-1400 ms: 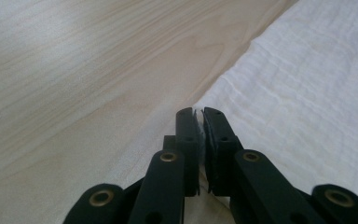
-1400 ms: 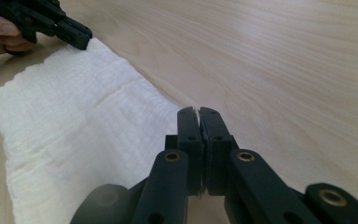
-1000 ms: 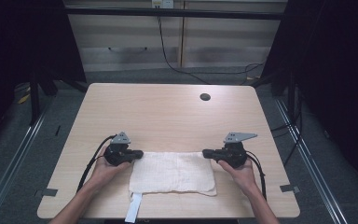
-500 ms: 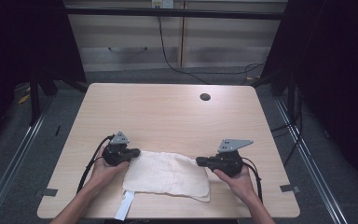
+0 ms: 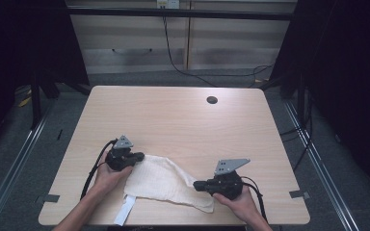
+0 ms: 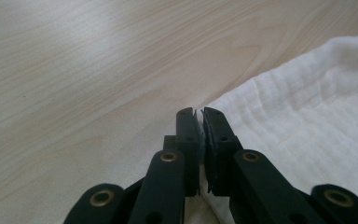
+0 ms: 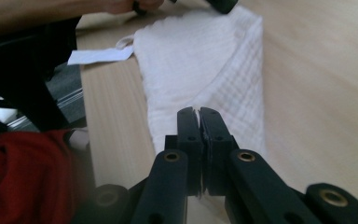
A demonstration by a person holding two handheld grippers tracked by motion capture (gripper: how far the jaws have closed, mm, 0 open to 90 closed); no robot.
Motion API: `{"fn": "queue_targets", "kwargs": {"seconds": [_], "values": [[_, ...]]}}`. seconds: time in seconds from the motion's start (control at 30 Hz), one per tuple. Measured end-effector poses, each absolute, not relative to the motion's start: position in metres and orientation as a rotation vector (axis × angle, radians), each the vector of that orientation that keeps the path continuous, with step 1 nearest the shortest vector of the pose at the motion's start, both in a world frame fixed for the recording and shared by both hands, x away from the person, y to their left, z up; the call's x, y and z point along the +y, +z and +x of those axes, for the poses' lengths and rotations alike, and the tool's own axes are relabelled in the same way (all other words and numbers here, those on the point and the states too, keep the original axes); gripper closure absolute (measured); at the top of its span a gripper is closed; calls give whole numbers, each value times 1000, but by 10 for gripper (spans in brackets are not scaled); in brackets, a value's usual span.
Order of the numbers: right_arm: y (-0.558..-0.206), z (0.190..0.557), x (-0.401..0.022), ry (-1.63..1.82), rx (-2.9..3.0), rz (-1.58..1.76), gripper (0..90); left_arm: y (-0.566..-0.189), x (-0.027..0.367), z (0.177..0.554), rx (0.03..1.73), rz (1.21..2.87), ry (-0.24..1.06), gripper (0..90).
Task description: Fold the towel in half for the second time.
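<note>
Seen from above: white cloth [image 5: 166, 180] spread across the near part of the table [image 5: 173, 120], its long label [image 5: 125, 210] hanging past the table's near edge. Left gripper [image 5: 138, 156] clamped on the cloth's left corner, jaws pressed together with a sliver of fabric between them, plain in the left gripper view [image 6: 200, 122]. Right gripper [image 5: 197, 185] pinching the cloth's right corner, low near the table's near edge, jaws likewise closed on the fabric [image 7: 199, 120]. Cloth [image 7: 200, 60] folded into a ridge running away from the right gripper toward the left one. Cable hole [image 5: 212, 100] in the table's far half, well apart from the cloth.
</note>
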State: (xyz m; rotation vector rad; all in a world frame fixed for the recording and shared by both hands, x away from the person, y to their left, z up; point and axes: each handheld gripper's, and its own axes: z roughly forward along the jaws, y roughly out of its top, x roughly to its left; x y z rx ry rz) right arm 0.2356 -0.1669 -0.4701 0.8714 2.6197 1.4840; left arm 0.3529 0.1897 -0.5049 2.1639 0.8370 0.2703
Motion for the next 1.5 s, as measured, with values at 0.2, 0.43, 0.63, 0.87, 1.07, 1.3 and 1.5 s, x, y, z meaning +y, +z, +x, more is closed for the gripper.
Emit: {"fn": "queue_targets", "kwargs": {"seconds": [0.2,0.43,0.63,0.87,1.07,1.3,1.5], "values": [[-488,225,-160,1432,2736,878,876,-505,190,352,847,2161,281,857],[-499,225,-154,1331,2823,871,875,-505,189,354,848,2164,272,857],[-502,234,-157,1321,2807,896,878,-492,193,353,855,2070,275,856],[-502,252,-173,1281,2712,971,879,-472,196,345,819,1976,285,855],[-500,268,-182,1219,2651,1040,880,-456,184,336,726,1954,299,854],[-497,287,-183,1118,2602,1081,882,-442,174,316,611,1981,295,853],[-501,284,-186,1172,2557,1104,882,-454,175,287,543,2065,250,852]]}}
